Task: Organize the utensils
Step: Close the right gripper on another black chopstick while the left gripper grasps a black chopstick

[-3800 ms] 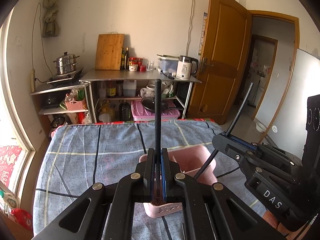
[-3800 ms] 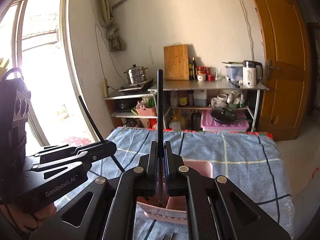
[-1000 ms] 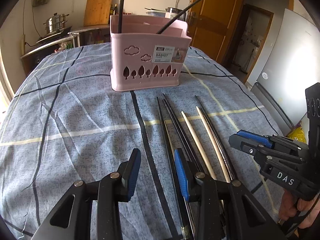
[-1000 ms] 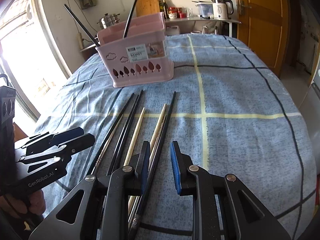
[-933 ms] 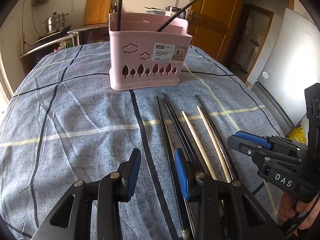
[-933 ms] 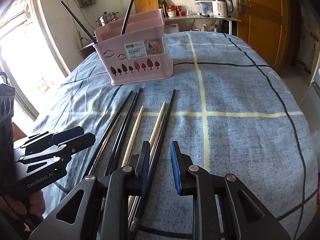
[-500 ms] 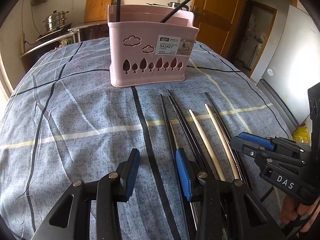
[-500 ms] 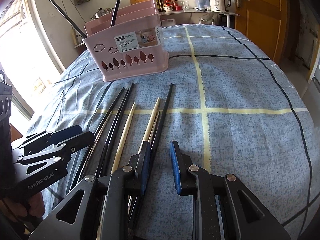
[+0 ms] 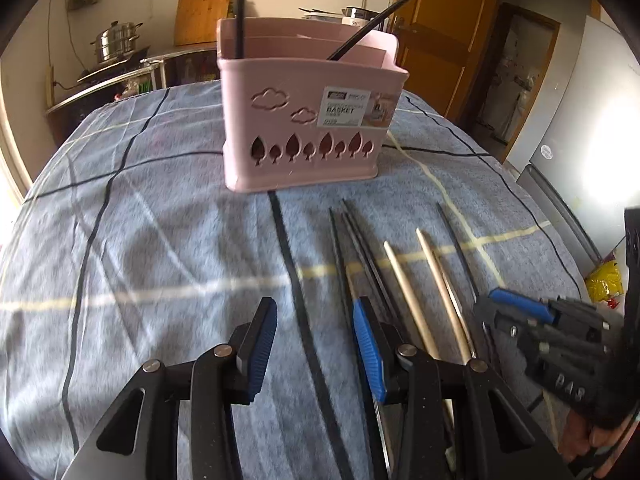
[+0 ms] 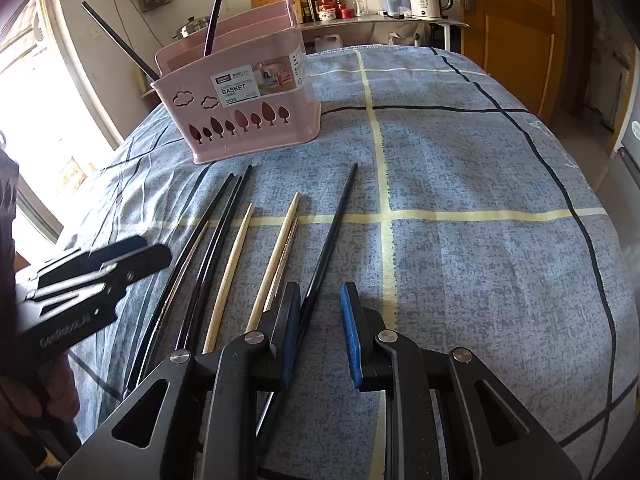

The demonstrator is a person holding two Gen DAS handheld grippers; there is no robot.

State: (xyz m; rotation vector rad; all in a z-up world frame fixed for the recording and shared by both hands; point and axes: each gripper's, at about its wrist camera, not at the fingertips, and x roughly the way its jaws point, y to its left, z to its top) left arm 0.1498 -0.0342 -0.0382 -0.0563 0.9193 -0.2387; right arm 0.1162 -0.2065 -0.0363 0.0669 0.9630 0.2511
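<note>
The worktop (image 10: 460, 168), covered with a blue checked cloth, carried a pink basket (image 10: 244, 112) at its far side. Two black chopsticks (image 9: 239, 8) already stood in the basket, one upright and one leaning. The larger share of the task remained: a row of chopsticks lay flat on the cloth in front of the basket, several black and at least two of pale wood (image 10: 230, 276). The right gripper (image 10: 320, 332) was partly open and held nothing; one black chopstick (image 10: 334, 224) ran up between its jaws without being clamped. The left gripper (image 9: 314, 344) was also partly open and empty, over bare cloth just beside the leftmost black chopsticks (image 9: 352, 248). Its jaws had just been opening, with nothing between them.
</note>
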